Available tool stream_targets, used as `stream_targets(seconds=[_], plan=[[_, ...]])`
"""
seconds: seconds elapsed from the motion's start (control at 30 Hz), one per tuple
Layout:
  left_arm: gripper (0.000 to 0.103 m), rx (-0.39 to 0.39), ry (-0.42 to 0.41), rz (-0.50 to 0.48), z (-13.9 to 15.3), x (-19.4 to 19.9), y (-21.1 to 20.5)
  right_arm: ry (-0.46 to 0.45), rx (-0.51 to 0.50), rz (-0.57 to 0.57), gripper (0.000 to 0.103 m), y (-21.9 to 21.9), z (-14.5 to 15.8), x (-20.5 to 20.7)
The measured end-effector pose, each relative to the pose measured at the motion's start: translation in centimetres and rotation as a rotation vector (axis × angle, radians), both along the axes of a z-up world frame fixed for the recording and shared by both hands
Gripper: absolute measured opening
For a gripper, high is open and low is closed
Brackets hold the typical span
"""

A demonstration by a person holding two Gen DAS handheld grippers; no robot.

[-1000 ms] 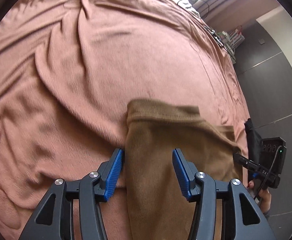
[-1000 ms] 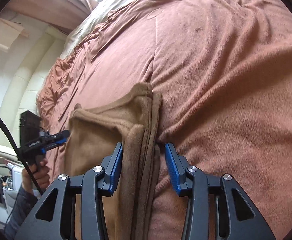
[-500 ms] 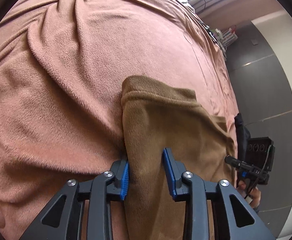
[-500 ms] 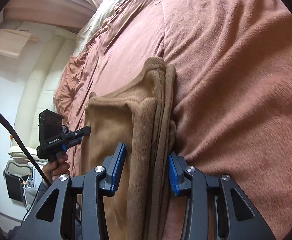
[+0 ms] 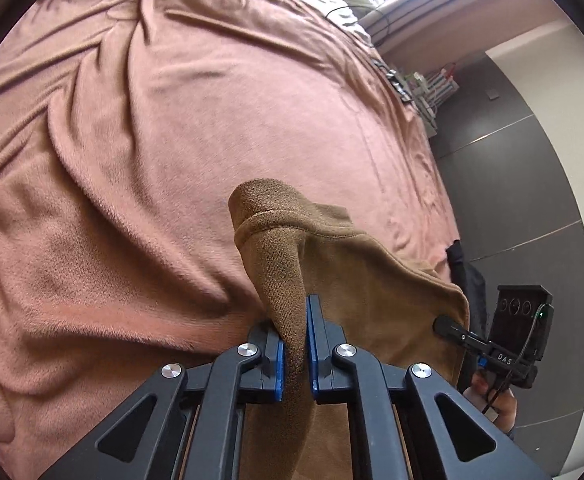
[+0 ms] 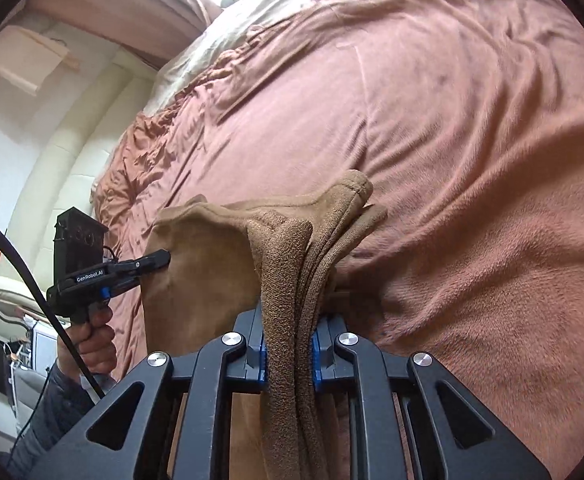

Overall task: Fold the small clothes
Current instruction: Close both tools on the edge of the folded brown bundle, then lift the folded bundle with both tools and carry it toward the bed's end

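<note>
1. Clamping now, left wrist view: left gripper (image 5: 294,344) has its blue pads pressed together on a pinched ridge of the brown fleece garment (image 5: 356,280). A sec ago the jaws stood apart, straddling that same edge w/ cloth lying flat between them; half a sec ago they were partway in. So the grasp is made.
2. Same view: garment edge w/ stitched hem rises off the rust-pink plush bedspread (image 5: 172,160) into a peak in front of the jaws; rest of the garment slopes down to the right toward the other hand-held unit (image 5: 504,344), gripped by a person's hand at lower right.
3. Right wrist view: right gripper (image 6: 290,350) is likewise closed tight on a thick bunch of the garment's (image 6: 212,264) layered edge, several folds stacked between the pads. Earlier the jaws were wide, one each side of that stack.
4. Same view: cloth between the two tools hangs as a shallow sag, near side off the bedspread (image 6: 452,160); left tool (image 6: 104,272) holds the opposite edge, hand (image 6: 92,336) below it.
5. Meaning for the task, as I judge it: both near edges secured, garment lifted slightly at the near side, far part probably resting on the bed. Next prob. carry both edges over for another fold. Risk: thick right-side stack could slip a layer.
</note>
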State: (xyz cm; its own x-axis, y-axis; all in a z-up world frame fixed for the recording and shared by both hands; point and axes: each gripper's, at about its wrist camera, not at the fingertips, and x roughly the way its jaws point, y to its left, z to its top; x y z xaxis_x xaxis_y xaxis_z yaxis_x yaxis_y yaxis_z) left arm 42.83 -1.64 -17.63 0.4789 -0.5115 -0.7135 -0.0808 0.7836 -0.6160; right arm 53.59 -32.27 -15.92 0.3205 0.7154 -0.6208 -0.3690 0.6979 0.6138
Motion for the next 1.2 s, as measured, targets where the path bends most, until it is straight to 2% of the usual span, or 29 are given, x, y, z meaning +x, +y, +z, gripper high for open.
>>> stream_targets(seconds=[0.13, 0.57, 0.93, 1.2], plan=[[0.009, -0.006, -0.043, 0.000, 2.5, -1.2, -0.4, -0.060, -0.003, -0.017, 0.012, -0.3, 1.7, -2.2], [0.008, -0.015, -0.198, -0.026, 10.6, -7.7, -2.6, -0.259, 0.024, -0.063, 0.011, -1.5, 5.7, -13.3], [0.008, -0.043, -0.277, -0.043, 14.6, -12.9, -3.8, -0.322, 0.049, -0.095, 0.010, -4.5, 7.4, -21.0], [0.008, -0.061, -0.331, -0.065, 18.0, -15.8, -5.4, -0.369, 0.052, -0.127, 0.010, -6.2, 9.5, -24.4]])
